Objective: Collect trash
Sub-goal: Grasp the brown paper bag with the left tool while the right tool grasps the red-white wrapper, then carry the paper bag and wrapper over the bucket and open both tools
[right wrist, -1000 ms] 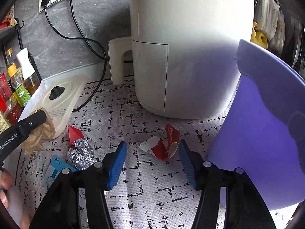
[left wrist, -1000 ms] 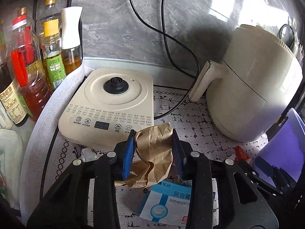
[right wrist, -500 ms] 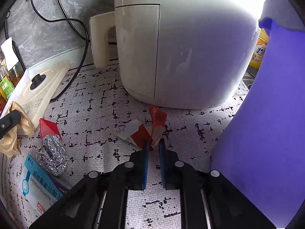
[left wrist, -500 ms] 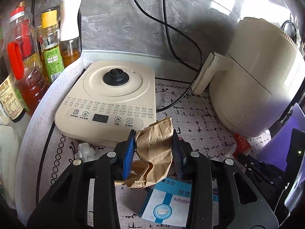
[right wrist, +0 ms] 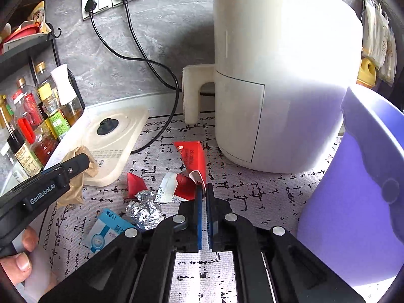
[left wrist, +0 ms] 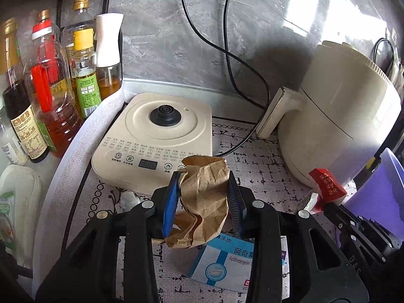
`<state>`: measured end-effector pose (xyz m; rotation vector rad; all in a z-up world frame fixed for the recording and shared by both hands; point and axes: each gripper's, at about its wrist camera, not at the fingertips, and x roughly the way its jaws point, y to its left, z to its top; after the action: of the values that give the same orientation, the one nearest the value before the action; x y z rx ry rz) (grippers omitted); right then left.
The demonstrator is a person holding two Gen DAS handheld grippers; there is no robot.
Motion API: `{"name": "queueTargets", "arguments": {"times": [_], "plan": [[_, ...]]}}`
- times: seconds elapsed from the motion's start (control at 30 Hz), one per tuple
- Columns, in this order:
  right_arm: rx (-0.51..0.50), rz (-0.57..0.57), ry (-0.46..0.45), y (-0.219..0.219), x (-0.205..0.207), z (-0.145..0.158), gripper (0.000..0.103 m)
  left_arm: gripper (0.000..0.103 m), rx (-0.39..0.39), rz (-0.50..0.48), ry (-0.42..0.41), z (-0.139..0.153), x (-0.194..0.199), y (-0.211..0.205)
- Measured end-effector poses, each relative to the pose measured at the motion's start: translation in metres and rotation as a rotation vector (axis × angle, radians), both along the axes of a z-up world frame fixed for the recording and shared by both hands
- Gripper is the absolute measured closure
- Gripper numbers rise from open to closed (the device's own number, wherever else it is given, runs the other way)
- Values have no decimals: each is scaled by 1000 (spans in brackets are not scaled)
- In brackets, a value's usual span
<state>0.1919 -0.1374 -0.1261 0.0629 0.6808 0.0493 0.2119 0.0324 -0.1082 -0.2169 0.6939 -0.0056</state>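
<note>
My left gripper (left wrist: 203, 184) is shut on a crumpled brown paper bag (left wrist: 204, 202) and holds it above the patterned mat; the bag also shows in the right wrist view (right wrist: 75, 176). My right gripper (right wrist: 203, 189) is shut on a torn red and white carton (right wrist: 192, 166), lifted off the mat; the carton also shows in the left wrist view (left wrist: 327, 184). A foil ball (right wrist: 145, 208), a small red scrap (right wrist: 135, 181) and a blue and white medicine box (right wrist: 106, 229) lie on the mat. The box also shows under the left gripper (left wrist: 227, 262).
A purple bin (right wrist: 366, 194) stands at the right. A cream air fryer (right wrist: 277, 75) stands behind the trash. A cream kettle base (left wrist: 156, 136) sits at the left, with several oil bottles (left wrist: 50, 96) beside it. Black cords (left wrist: 227, 50) hang from wall sockets.
My right gripper closed on the red carton and lifted it off the mat. My left gripper kept its hold on the paper bag and rose slightly.
</note>
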Motion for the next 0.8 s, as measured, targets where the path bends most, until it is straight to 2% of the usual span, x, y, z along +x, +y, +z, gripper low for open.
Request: {"name": "queueTargets", "arguments": {"times": [0.33, 0.8], "plan": [[23, 60, -99, 7, -33, 52, 99, 67, 14, 5, -71, 41, -22, -8], [71, 58, -217, -27, -72, 111, 99, 67, 44, -32, -186, 101, -53, -41]]}}
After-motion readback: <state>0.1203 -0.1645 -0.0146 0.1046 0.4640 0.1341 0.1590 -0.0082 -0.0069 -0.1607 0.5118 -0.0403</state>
